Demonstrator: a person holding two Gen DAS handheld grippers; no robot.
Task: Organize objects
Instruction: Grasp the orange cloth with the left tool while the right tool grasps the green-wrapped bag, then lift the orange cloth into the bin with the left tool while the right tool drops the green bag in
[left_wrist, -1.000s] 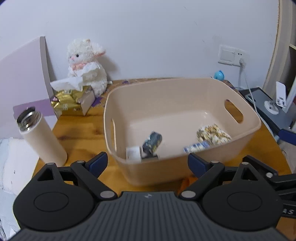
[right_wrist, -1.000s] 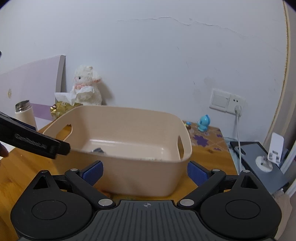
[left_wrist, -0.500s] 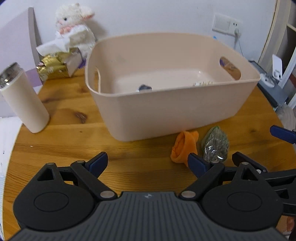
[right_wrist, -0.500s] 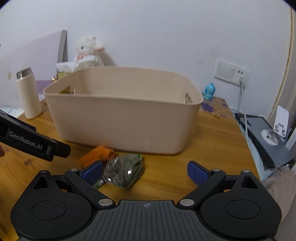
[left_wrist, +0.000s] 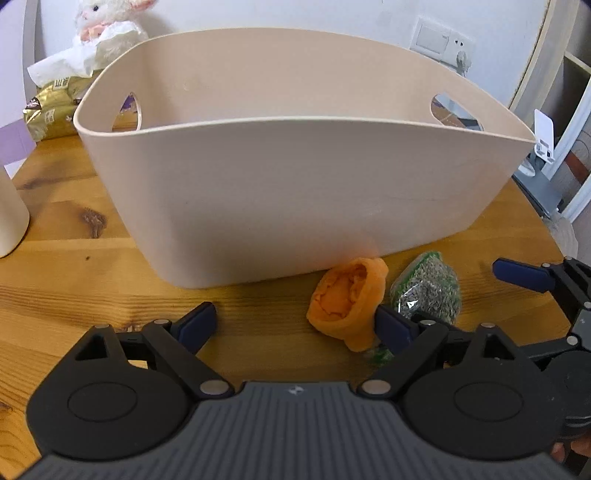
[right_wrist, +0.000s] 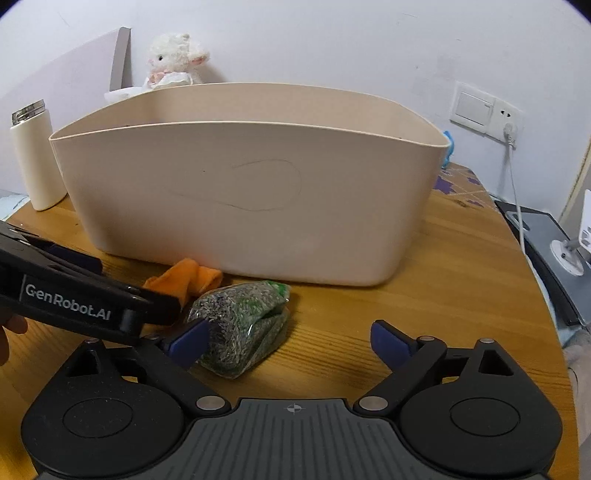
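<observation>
A beige plastic bin (left_wrist: 295, 192) (right_wrist: 243, 192) stands on the wooden table (left_wrist: 55, 288). In front of it lie a crumpled orange cloth (left_wrist: 347, 299) (right_wrist: 186, 277) and a clear packet of grey-green seeds (left_wrist: 428, 291) (right_wrist: 240, 325). My left gripper (left_wrist: 295, 325) is open and low over the table, its right fingertip touching the cloth's right side. My right gripper (right_wrist: 291, 339) is open too, its left fingertip against the seed packet. The bin's inside is hidden from both views.
A white bottle (right_wrist: 35, 162) stands left of the bin. A gold tissue pack (left_wrist: 55, 107) and a white plush lamb (right_wrist: 173, 59) sit behind it by the wall. The table's right edge (right_wrist: 532, 280) drops to a grey device with a cable.
Both grippers have dropped from above the bin's rim to table height and come closer to the cloth and the seed packet. Both stay open.
</observation>
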